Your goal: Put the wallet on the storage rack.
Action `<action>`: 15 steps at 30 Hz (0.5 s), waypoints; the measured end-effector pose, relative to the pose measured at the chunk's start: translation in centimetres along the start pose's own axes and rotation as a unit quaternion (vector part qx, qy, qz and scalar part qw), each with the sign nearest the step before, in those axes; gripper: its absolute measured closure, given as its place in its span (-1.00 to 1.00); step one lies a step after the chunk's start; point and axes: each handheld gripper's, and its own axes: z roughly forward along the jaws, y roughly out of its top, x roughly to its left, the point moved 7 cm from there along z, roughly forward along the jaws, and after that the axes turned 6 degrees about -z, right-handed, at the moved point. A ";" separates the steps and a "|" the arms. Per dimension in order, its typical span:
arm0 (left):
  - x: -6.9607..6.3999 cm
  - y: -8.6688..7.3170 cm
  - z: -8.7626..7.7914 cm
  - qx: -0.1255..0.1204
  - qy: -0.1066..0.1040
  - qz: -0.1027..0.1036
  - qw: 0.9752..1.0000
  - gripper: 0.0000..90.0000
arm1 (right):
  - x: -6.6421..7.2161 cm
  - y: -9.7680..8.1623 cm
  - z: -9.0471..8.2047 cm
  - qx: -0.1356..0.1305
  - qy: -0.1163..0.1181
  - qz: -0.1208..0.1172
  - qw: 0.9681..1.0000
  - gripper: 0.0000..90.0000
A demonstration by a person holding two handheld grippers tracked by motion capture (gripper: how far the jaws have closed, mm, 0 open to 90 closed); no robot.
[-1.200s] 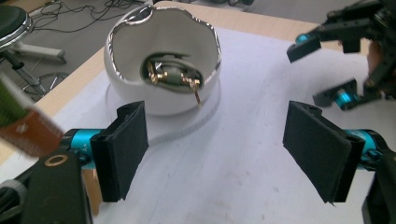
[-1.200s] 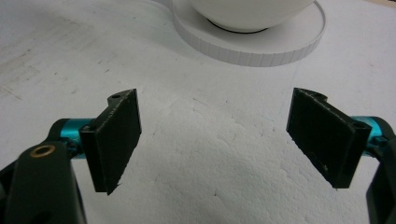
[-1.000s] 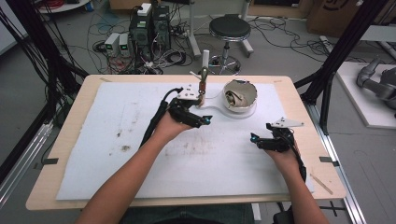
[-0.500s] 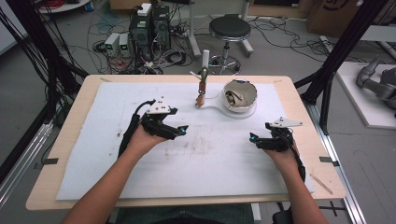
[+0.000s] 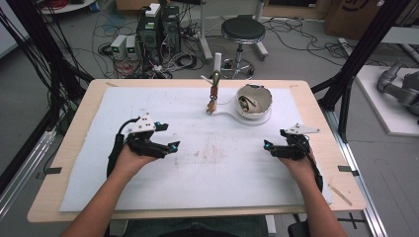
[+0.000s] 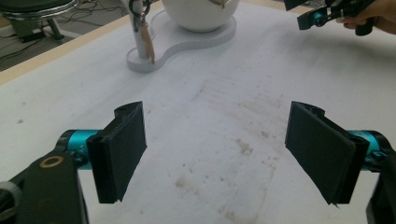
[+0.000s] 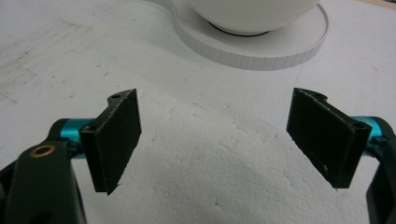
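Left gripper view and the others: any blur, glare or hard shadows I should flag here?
High view: soft, slightly low in detail, even light, faint shadows under the left claw and right claw. Left gripper view: sharp on the mat, no glare. Right gripper view: bowl bright, nearly washed out.

Even, diffuse overhead light, moderately bright; no hard glare. High view soft and low in detail, floor clutter beyond the table's (image 5: 316,106) far edge smeared. Shadows faint: a pale one under each hand, a soft ring around the stand's base (image 5: 254,117). Left gripper view: black pads (image 6: 122,148) sharp, sheet (image 6: 224,121) stains clear, bowl (image 6: 201,11) toward the far edge slightly soft and bright. Right gripper view: sheet texture crisp between the pads, base rim (image 7: 261,49) well lit, near-white, mild washout at the top edge.
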 end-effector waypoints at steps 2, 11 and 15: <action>0.3 -0.4 -0.7 -0.005 0.007 -0.006 1.000 -0.55 | 0.0 0.0 0.0 -0.002 0.000 0.004 1.000 -0.60; 2.7 -2.5 -3.0 -0.011 0.040 -0.037 0.998 -0.55 | -0.3 0.0 -0.2 -0.006 -0.001 0.011 1.000 -0.60; 3.5 -3.2 -3.9 -0.016 0.051 -0.053 0.997 -0.55 | -0.1 0.0 0.0 -0.005 0.001 0.007 1.000 -0.60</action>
